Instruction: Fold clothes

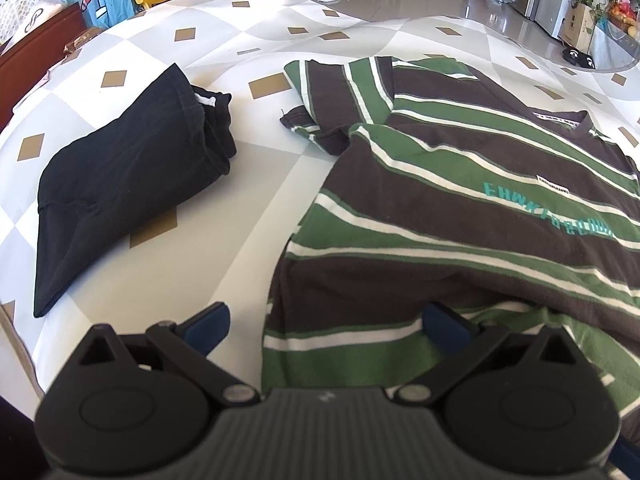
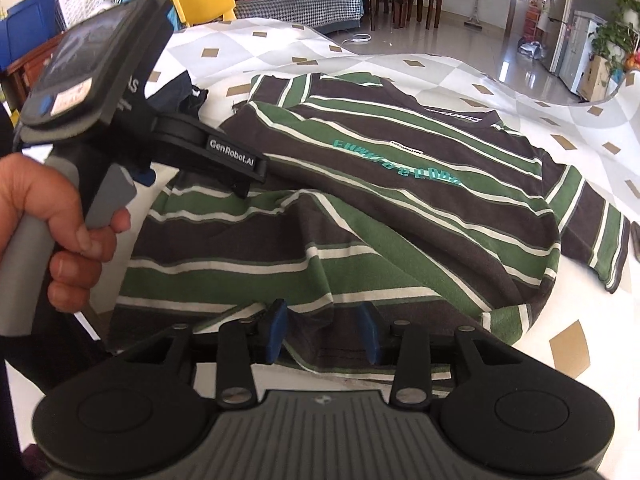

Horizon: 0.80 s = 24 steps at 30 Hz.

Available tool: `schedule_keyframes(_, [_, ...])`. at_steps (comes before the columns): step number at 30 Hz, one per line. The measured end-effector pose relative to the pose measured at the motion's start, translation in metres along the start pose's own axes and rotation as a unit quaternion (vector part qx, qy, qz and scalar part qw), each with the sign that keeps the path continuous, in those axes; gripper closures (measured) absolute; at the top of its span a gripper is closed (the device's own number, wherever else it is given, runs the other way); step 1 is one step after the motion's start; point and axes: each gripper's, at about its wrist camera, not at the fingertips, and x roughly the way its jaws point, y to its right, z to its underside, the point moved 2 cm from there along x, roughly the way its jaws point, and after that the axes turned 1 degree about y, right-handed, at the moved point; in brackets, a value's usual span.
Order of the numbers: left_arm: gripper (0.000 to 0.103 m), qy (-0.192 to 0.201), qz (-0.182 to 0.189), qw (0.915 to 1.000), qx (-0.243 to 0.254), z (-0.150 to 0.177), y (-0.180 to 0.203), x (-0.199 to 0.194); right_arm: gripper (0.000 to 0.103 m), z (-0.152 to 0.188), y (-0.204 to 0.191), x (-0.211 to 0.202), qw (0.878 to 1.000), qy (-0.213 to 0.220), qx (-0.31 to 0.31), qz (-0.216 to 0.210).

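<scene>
Now both grippers sit at the near hem of a striped shirt spread on the counter.

Left wrist view: the left gripper (image 1: 326, 326) is wide open and holds nothing; the shirt (image 1: 460, 208) lies ahead and to its right, hem edge between the fingers, seemingly lined up for a pinch. A folded black garment (image 1: 132, 176) rests ahead to the left, well apart. Right wrist view: the right gripper (image 2: 322, 330) is partly closed, bunched hem cloth between its fingers, though whether it truly pinches I cannot tell. Left of it, a hand (image 2: 52, 236) holds the other gripper's handle.
</scene>
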Motion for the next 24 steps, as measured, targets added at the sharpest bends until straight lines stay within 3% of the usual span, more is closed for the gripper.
schedule_keyframes(9, [0.0,0.003,-0.001,1.0,0.0,0.0,0.0,-0.002,0.066,0.017,-0.023,0.02,0.999,-0.031,-0.039,-0.013])
schedule_keyframes(13, [0.0,0.009,-0.002,0.9999,0.006,-0.001,0.001,-0.004,0.066,0.023,-0.037,0.022,0.997,-0.044,-0.056,-0.042])
schedule_keyframes(18, [0.0,0.01,0.001,0.9999,0.012,0.001,0.004,-0.005,0.066,0.029,-0.044,0.028,0.992,-0.073,-0.045,-0.093])
schedule_keyframes(24, [0.0,0.007,0.0,0.9998,0.019,0.002,0.006,-0.004,0.066,0.023,-0.032,0.024,0.994,-0.06,-0.008,-0.091])
